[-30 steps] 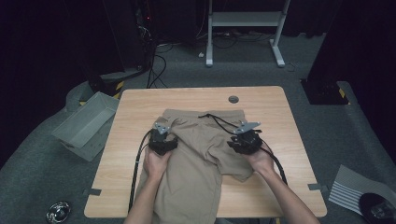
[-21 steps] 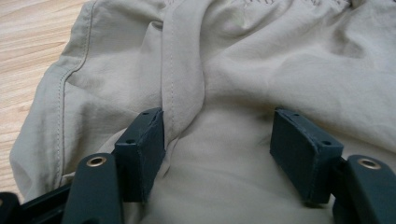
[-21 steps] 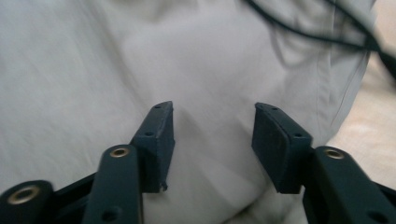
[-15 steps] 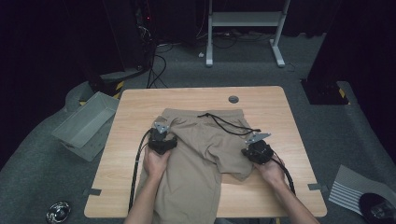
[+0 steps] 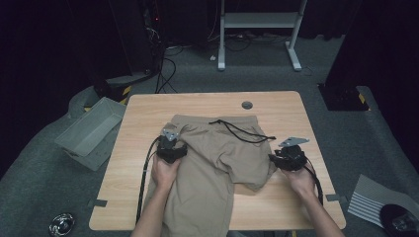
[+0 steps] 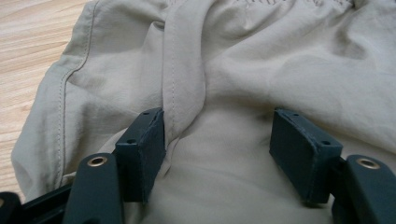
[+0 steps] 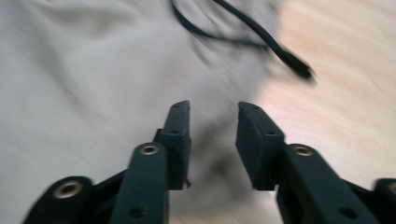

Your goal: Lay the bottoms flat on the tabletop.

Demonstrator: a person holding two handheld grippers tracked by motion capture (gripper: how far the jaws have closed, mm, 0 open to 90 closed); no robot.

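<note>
High view shows a pair of tan shorts [image 5: 217, 163] lying flat on the wooden table [image 5: 296, 106], waistband at the far end, one leg running toward the near edge and hanging just over it, the other leg folded short toward the right. The garment's long axis runs near to far. The right tool [image 5: 276, 159] sits at the right edge of that short leg, so the cloth lies to its left, and it is the nearer one to that hem. In the right gripper view its jaws have just been opening; they stand partly apart with nothing pinched between them, the fabric just beyond and beneath the tips. The left tool [image 5: 170, 148] rests on the left side of the shorts near the waistband; in the left gripper view its jaws stand wide, a raised fold of cloth against one pad [image 6: 142, 149], the other pad clear of it. A black drawstring [image 5: 239, 131] trails loose from the waistband across the fabric toward the right. The cloth looks thin, soft and creased.
</note>
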